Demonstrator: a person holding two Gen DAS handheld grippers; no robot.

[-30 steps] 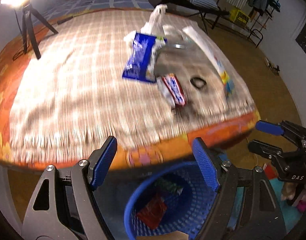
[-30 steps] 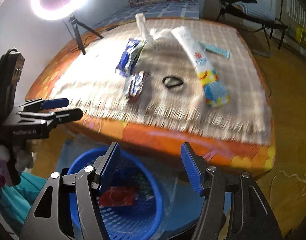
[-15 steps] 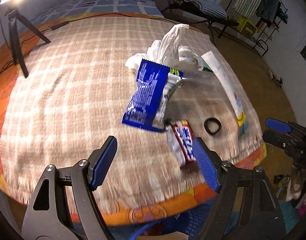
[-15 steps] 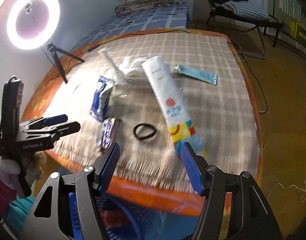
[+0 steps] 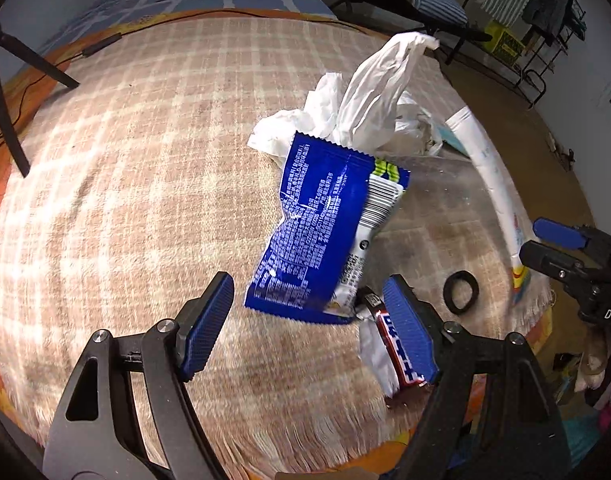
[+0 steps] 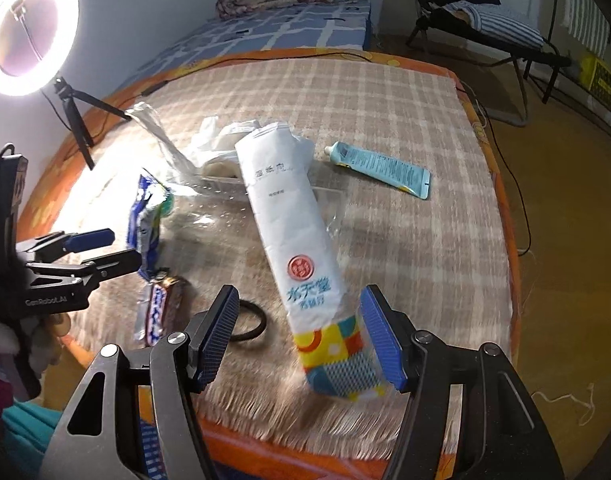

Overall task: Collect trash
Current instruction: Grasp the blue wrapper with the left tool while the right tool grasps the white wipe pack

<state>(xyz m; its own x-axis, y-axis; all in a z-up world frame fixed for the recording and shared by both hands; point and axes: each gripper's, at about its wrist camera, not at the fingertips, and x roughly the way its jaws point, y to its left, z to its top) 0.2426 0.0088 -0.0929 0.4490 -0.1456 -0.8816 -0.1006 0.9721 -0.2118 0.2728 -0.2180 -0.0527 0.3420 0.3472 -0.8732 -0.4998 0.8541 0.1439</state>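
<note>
The trash lies scattered on a checked blanket (image 5: pixel 117 184) covering an orange-edged mattress (image 6: pixel 501 184). In the left wrist view, the blue snack wrapper (image 5: pixel 321 232) occupies the centre of the frame, its long axis running from the upper centre down toward the lower centre, its lower edge just above the gap between the jaws of the left gripper (image 5: pixel 309 326). These jaws stand open with nothing between the pads. A red-and-white candy wrapper (image 5: pixel 389 352) lies at the lower right, partly behind the right-hand pad, and just beside the blue wrapper's lower corner. A white plastic bag (image 5: pixel 373 108) stands crumpled above the blue wrapper, and a black hair tie (image 5: pixel 460 292) lies to the right. In the right wrist view, the long white tissue pack (image 6: pixel 293 240) runs from the upper centre of the frame down to the lower centre, tilted slightly; its coloured end points toward the right gripper (image 6: pixel 301 340) and sits in the gap between the open jaws, nearer the right-hand pad, with no pad seen pressing on it. The light-blue tube (image 6: pixel 379 168) lies apart at the upper right, its long axis slanting down to the right. Judged from position, the right hand is nearer the tissue pack and the left hand nearer the blue wrapper; each approach is along the item's long axis, so a grasp would close across the short width.
</note>
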